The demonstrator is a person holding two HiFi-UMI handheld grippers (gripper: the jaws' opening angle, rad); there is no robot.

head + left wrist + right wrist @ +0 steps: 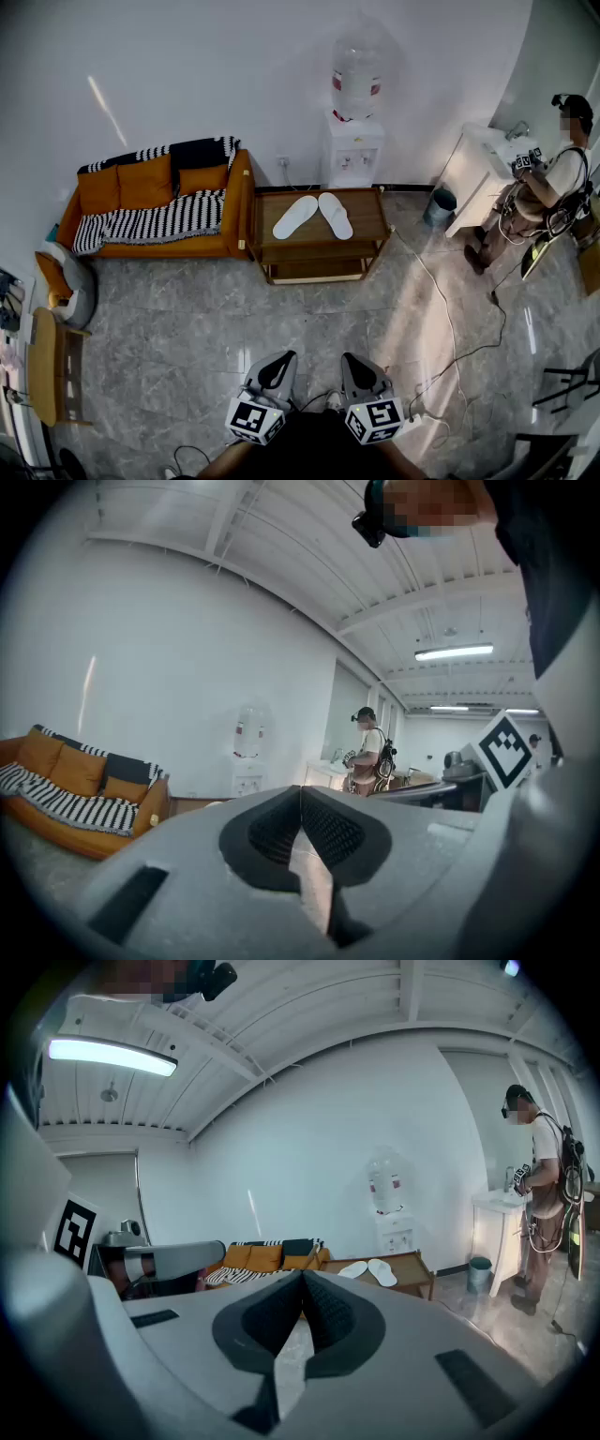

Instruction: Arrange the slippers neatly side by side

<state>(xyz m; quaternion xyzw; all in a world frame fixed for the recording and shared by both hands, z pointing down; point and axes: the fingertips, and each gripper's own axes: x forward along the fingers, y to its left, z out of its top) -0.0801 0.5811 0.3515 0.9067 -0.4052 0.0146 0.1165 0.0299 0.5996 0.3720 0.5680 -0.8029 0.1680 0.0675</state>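
saw two white flat slippers (pixel 295 216) lying on the brown wooden low table (pixel 366 220), far ends nearly meeting, near ends splayed apart. saw left gripper (pixel 279 359) and right gripper (pixel 353 360) low over the grey tiled floor (pixel 187 319), well apart from the slippers, jaws pressed fully together, gripping nothing.

table: low wooden table (pixel 367 223) with a lower shelf, standing by the wall
on top: left slipper (pixel 295 217), right slipper (pixel 335 215), both white, lying flat
layout: wall-side ends nearly touching, near ends splayed apart in a V
floor: grey tiles (pixel 281 323)
on floor: table, sofa (pixel 159 220), bin (pixel 439 206), loose cable (pixel 450 319)
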